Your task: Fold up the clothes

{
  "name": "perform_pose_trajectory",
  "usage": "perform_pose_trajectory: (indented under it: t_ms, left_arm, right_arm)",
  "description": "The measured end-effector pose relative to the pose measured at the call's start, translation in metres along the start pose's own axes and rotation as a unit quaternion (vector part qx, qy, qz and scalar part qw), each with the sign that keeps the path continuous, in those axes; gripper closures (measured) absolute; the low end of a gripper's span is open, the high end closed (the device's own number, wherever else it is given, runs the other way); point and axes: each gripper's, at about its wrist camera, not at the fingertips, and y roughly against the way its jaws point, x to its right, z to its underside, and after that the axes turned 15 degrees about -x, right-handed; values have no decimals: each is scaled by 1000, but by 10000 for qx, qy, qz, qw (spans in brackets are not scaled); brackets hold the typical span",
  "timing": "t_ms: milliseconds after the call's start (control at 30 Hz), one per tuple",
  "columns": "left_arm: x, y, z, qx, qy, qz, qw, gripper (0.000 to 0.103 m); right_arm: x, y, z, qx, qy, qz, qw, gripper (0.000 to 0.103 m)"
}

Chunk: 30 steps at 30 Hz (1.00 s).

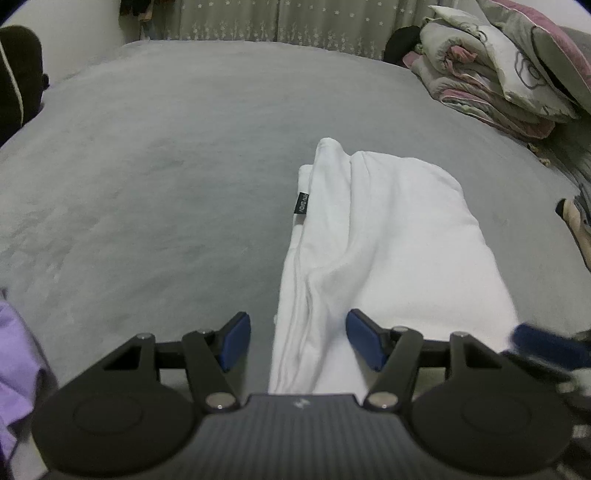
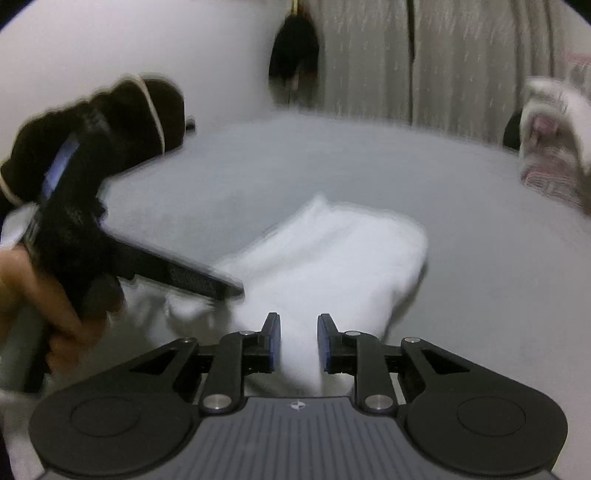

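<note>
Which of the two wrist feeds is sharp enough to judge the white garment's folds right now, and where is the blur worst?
Left wrist view: sharp; the white garment, its creases and black label read clearly, only the right gripper at the edge is smeared. Right wrist view: motion-blurred throughout, worst on the left gripper; garment edges are soft. Both views have fisheye bending and dim, flat light.

Grey plush bed cover [image 1: 166, 155], spread wide, faintly mottled. Pale curtain with small star print [image 1: 258, 18], hanging behind far edge. Stack of folded quilts, grey-white with pink trim [image 1: 491, 81], piled at far right corner. Dark rounded cushion with white piping [image 1: 16, 77], at far left edge. Lilac cloth [image 1: 18, 369], bunched at near left. Dark tufted object [image 2: 293, 55], hanging against curtain, blurred. Plain white wall [image 2: 129, 40], at left.
</note>
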Motion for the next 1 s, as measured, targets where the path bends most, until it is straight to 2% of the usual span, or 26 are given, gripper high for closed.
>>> perform_pose_trajectory:
  t_ms: [267,500,533,600,667,733,800,900,933,1000]
  left_arm:
    - [-2,4,7,-33,-18,-21,10000,43]
    - [-7,4,12,-36,38,45,10000,39]
    - [-7,4,12,-39,35,50,10000,39]
    - [-8,3,11,-54,40,80,9999,39]
    - [-9,3,11,-74,53,118,9999,39]
    - [-9,3,11,-94,69,129,9998,39]
    - [-7,3,11,-90,65,106,9999,39]
    - [-5,3,11,-82,67,74,9999,39]
    - [-6,3,11,-91,81,84,9999,39]
    - [-6,3,10,-104,100,103,9998,39]
  right_arm:
    - [-12,-14,10,-81,523,351,9980,78]
    - [-4,-8,4,-29,302,244,9992,78]
    - [-1,-5,2,-11,187,197,9996,75]
    - [14,3,0,37,-338,15,9994,53]
    - [35,9,2,86,-955,-286,9950,49]
    - [63,5,7,36,-1947,-849,9772,46]
    - [81,-9,20,-44,-2684,-1393,9532,46]
    - [108,-28,39,-163,-3741,-2185,9012,46]
    - [114,-34,44,-186,-4020,-2426,8827,46]
    - [111,-43,48,-116,-4107,-2767,8687,46]
